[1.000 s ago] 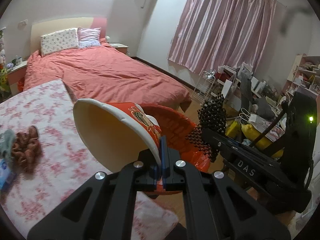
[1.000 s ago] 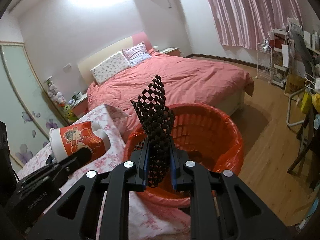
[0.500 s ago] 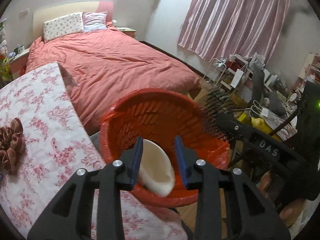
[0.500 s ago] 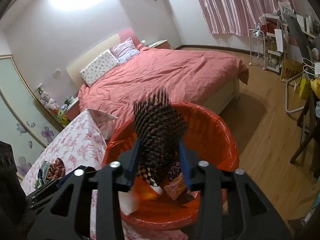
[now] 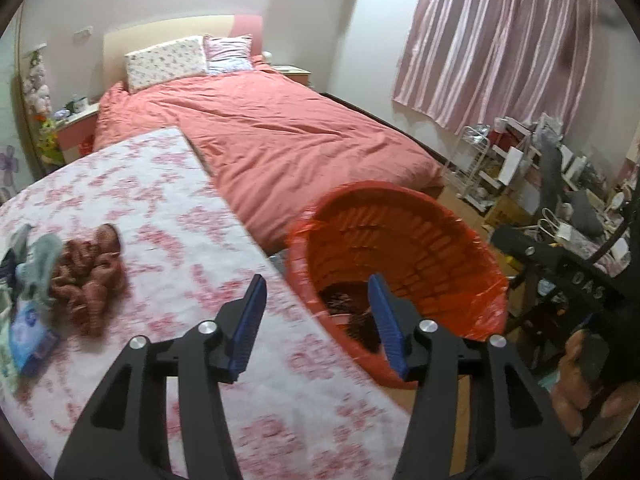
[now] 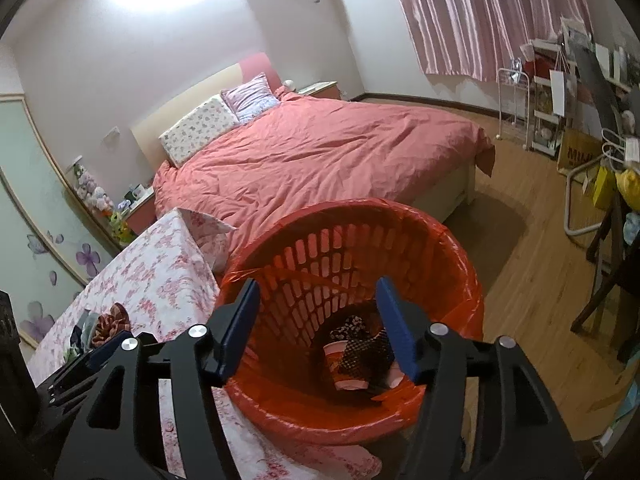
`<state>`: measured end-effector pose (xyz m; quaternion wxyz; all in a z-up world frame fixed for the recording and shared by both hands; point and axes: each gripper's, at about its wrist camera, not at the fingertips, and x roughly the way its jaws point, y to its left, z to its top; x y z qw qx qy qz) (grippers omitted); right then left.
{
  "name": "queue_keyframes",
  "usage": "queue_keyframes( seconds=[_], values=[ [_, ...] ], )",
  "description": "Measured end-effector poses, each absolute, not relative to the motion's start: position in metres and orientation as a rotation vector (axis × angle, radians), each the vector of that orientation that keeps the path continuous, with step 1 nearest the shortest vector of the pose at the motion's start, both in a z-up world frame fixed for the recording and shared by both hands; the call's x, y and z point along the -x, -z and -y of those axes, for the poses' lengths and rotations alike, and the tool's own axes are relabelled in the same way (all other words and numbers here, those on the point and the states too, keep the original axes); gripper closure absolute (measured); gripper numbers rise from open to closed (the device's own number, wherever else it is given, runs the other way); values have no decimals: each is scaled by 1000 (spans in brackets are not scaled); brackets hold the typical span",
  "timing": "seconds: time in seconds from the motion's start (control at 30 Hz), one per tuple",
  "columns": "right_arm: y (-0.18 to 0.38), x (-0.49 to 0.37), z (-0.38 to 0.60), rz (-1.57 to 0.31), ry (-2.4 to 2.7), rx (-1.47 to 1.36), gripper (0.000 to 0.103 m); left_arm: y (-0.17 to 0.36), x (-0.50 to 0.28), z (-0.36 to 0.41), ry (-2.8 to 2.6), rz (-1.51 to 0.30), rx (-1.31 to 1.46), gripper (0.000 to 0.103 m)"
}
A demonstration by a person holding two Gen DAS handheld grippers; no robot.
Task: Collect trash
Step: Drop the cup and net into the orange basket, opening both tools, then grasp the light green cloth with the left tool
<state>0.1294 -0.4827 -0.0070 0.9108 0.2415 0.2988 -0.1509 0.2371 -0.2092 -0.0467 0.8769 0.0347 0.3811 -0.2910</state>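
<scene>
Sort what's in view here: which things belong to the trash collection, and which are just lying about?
Job:
- red bin with its liner
- paper cup and dark mesh netting inside it
- brown crumpled scrap and blue packet on the floral tablecloth
- left gripper and right gripper, both opening, nothing between them

Lying about:
- bed
- pillows
- curtain

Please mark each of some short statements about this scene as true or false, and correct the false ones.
1. The right gripper holds the black mesh. False: its jaws are opening with nothing between them; the black mesh lies in the red basket.
2. A paper cup lies inside the basket. True.
3. The basket stands on the bed. False: it stands beside the flowered table, below its edge.
4. A brown crumpled item remains on the table. True.
5. The left gripper grips a cup. False: its jaws are opening, empty.
</scene>
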Motion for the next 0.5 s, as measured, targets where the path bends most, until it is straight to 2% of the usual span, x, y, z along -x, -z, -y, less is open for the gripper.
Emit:
queue_keyframes(
  seconds=[0.2, 0.5],
  values=[
    [0, -133, 460, -619, 280, -458, 39, 46, -238, 172, 520, -783, -83, 41],
    [1, -145, 410, -657, 215, -370, 38, 48, -244, 79, 323, -755, -110, 39]
  ],
)
